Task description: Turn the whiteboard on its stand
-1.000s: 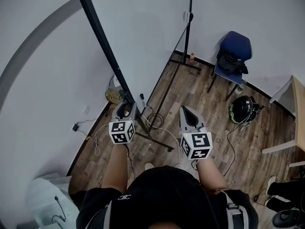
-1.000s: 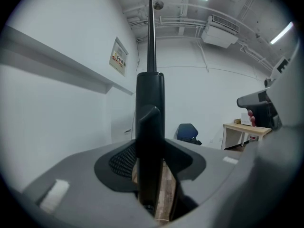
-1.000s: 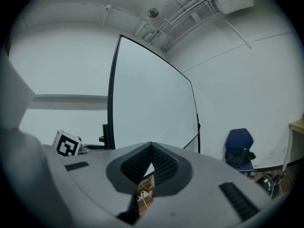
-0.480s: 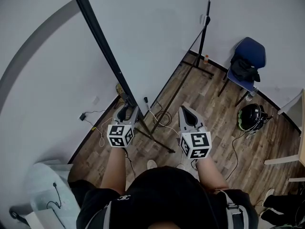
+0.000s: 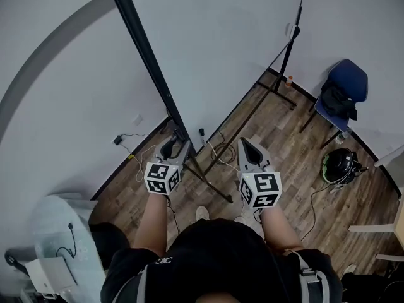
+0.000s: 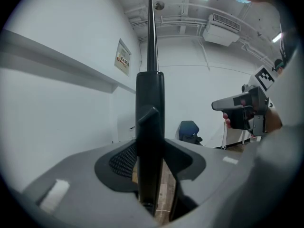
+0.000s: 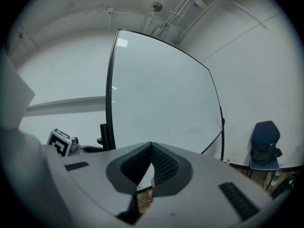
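The whiteboard (image 5: 221, 43) is a large white panel in a black frame (image 5: 148, 62) on a black stand (image 5: 211, 182) with floor legs. It fills the upper middle of the head view. My left gripper (image 5: 173, 145) is at the bottom of the frame's near edge. In the left gripper view this gripper (image 6: 151, 144) is shut on the black frame bar (image 6: 151, 99), which runs straight up between the jaws. My right gripper (image 5: 246, 145) hangs to the right of it, clear of the board. Seen in its own view, the right gripper (image 7: 151, 148) is shut on nothing and faces the board's white face (image 7: 161, 99).
A blue chair (image 5: 344, 90) with a black bag on it stands at the right wall, with a helmet (image 5: 338, 166) on the floor below it. Cables (image 5: 221, 151) lie on the wood floor around the stand's legs. A small bottle (image 5: 289, 79) sits by the far post.
In the head view the chair, the helmet and the board's far post have slid to the right. My left gripper stays on the frame bar. The right gripper has hardly moved.
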A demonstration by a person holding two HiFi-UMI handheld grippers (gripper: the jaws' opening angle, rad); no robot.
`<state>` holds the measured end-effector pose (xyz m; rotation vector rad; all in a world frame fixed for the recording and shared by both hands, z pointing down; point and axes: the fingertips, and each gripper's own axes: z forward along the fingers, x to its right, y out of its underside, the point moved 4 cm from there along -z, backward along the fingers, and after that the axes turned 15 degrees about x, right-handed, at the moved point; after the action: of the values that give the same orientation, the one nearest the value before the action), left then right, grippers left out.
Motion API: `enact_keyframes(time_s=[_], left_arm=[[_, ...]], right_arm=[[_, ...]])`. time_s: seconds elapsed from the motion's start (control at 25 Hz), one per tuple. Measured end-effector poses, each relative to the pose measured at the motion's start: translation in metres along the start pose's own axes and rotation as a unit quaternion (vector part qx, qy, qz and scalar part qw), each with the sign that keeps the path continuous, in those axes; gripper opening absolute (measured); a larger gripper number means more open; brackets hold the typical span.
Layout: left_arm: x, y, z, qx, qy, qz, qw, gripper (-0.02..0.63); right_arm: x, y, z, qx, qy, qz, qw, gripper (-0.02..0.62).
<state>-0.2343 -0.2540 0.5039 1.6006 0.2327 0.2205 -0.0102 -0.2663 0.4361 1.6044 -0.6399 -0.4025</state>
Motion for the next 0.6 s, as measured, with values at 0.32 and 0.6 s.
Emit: enact_keyframes(time_s=[0.32,0.6], left_arm=[[-0.009,0.000,-0.027,0.006,-0.012,0.000,0.9999,0.183],[-0.019,0.000,-0.050,0.002,-0.028,-0.001,0.9996,0.183]], right_arm=[[-0.014,0.007,0.011,-0.006,-0.029,0.003,1.000,-0.008],[-0.034,0.012,0.023,-0.011,-0.065,0.016,0.998,-0.008]])
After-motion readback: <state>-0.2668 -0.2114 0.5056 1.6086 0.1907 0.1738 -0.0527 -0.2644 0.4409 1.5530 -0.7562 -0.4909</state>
